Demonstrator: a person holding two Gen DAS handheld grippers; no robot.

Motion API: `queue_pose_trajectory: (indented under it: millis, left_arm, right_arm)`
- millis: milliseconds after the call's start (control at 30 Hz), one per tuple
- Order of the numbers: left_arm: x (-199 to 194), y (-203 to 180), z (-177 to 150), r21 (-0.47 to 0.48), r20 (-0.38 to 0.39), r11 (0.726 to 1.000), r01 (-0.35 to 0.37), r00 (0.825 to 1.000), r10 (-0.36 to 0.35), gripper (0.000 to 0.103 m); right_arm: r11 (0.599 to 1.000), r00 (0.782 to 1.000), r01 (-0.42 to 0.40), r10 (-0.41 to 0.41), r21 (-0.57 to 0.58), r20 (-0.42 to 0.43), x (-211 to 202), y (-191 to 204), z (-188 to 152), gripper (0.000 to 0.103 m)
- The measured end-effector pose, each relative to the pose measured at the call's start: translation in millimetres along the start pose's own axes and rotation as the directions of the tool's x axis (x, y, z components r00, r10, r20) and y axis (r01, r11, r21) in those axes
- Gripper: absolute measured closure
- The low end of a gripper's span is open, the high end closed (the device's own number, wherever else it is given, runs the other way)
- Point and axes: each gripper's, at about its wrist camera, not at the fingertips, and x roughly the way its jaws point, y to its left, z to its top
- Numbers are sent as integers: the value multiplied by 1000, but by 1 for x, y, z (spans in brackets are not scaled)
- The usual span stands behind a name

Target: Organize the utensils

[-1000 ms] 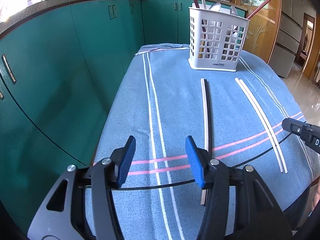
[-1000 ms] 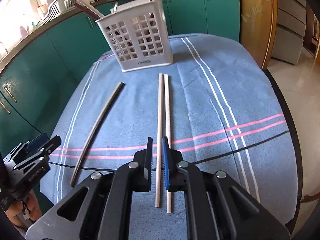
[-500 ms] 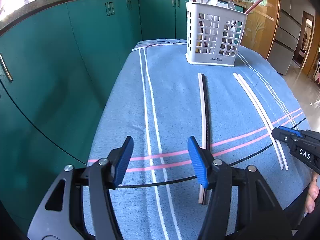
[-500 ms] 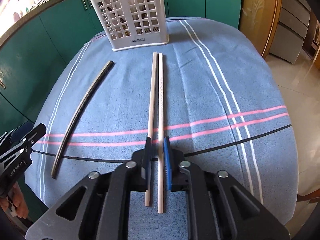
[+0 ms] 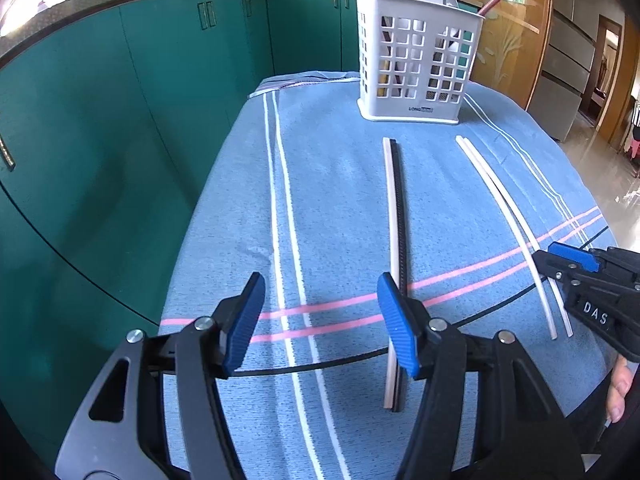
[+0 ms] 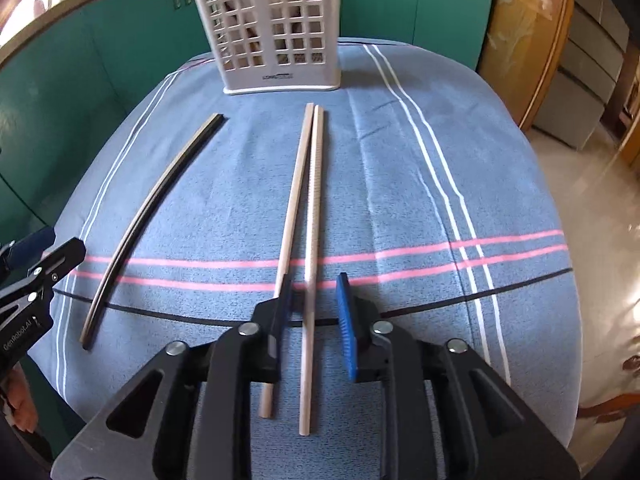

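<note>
Right tool (image 6: 312,296) lower, jaws just parted around pale chopsticks (image 6: 310,216) — seemingly no grip; left tool (image 5: 320,316) wide, empty.

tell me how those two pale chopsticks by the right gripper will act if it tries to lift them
The pale chopsticks look thin, straight and stiff, so probably light and unbending. They lie loose on the cloth, so one may roll or skew away. The right gripper, whose jaws have just been opening, has only one stick between them, so it may miss the other.
</note>
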Motion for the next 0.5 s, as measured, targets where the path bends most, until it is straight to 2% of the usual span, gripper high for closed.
queue_pose_trajectory:
  millis: [133,300,500]
  left_arm:
    - [4,-5,-3,15,-17,1000,21,1000,-21,45]
    - [13,-12,-7,43,-50,999,10,999,-8,45]
    - [11,-12,-5,44,-40,999,15,999,-14,45]
  right_arm:
    - [1000,1000,-13,13,-2,0,0,-1,0,71]
    - [999,999,-49,49,19,2,-1,-8,1,71]
    - [998,998,-64,63,26,5,-1,-11,0,70]
